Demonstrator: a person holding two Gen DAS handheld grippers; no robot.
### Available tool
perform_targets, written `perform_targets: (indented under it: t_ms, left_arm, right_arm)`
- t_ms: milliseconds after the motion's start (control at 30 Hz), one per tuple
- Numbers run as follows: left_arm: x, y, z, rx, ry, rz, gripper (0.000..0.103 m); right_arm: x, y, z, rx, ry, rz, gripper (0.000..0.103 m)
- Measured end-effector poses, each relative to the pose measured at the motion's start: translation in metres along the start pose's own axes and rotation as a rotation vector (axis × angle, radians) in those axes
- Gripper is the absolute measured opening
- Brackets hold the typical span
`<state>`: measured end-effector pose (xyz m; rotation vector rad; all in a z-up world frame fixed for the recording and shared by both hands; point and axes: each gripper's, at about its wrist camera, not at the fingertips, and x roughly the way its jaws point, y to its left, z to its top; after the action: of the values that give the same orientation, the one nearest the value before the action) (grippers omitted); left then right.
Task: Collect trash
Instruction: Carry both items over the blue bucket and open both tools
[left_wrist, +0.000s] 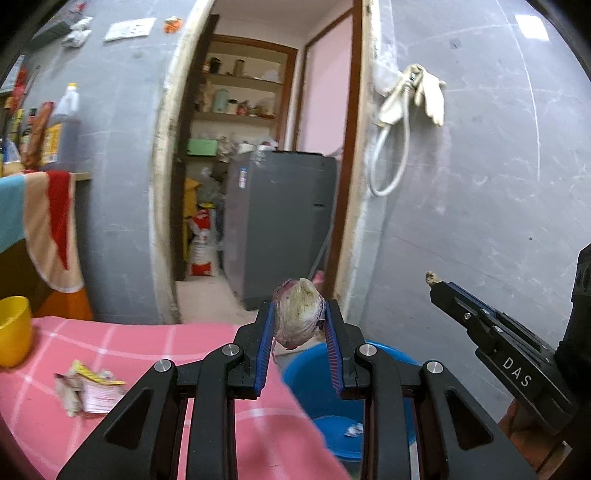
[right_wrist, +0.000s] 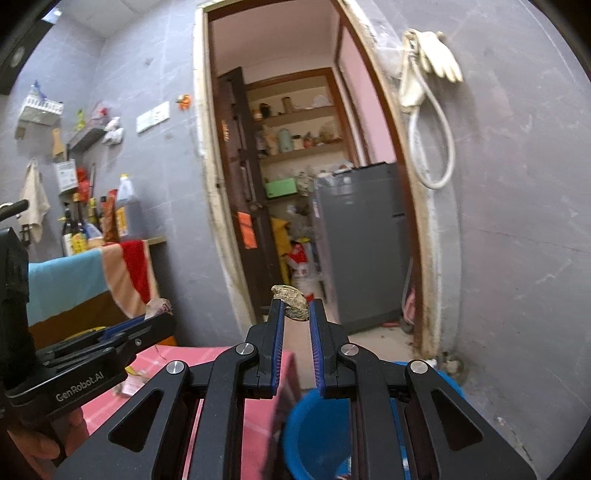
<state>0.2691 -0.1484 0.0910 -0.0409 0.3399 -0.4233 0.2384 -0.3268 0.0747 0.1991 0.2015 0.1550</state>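
Note:
My left gripper (left_wrist: 300, 314) is shut on a pale, purple-edged onion peel (left_wrist: 299, 314), held in the air above the near rim of a blue bucket (left_wrist: 314, 373). A small scrap lies in the bucket's bottom (left_wrist: 354, 430). My right gripper (right_wrist: 295, 308) is shut on a small brown, dry scrap (right_wrist: 291, 297), also raised over the blue bucket (right_wrist: 317, 432). Each gripper shows in the other's view: the right one (left_wrist: 436, 284) at right, the left one (right_wrist: 159, 314) at left. A crumpled yellow-and-pink wrapper (left_wrist: 88, 391) lies on the pink checked tablecloth (left_wrist: 147, 343).
A yellow cup (left_wrist: 13, 328) stands at the table's left edge. Behind are a counter with bottles (right_wrist: 96, 221) and a draped striped towel (right_wrist: 125, 273). An open doorway (right_wrist: 295, 184) leads to shelves and a grey appliance (right_wrist: 358, 240). A glove and hose (right_wrist: 428, 92) hang on the grey wall.

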Motion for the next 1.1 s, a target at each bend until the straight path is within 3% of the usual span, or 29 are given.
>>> perform_targets:
  t_ms: [133, 367, 600, 867, 1000, 1100]
  left_arm:
    - [0.022, -0.014, -0.006, -0.002, 0.053, -0.035, 0.023]
    - [0.067, -0.028, -0.019, -0.02, 0.217, -0.074, 0.023]
    - [0.107, -0.036, -0.033, -0.064, 0.361, -0.088, 0.023]
    - [0.119, -0.032, -0.044, -0.101, 0.435, -0.085, 0.026]
    - [0.116, -0.028, -0.044, -0.109, 0.427, -0.082, 0.035]
    - [0.111, -0.023, -0.041, -0.11, 0.412, -0.075, 0.039]
  right_arm:
    - [-0.001, -0.02, -0.006, 0.014, 0.04, -0.042, 0.012]
    - [0.007, -0.05, -0.02, 0.052, 0.145, -0.095, 0.012]
    - [0.019, -0.068, -0.03, 0.116, 0.23, -0.107, 0.013]
    - [0.03, -0.074, -0.038, 0.154, 0.291, -0.117, 0.014]
    - [0.032, -0.073, -0.039, 0.164, 0.296, -0.119, 0.025]
    - [0.031, -0.071, -0.038, 0.157, 0.292, -0.12, 0.028]
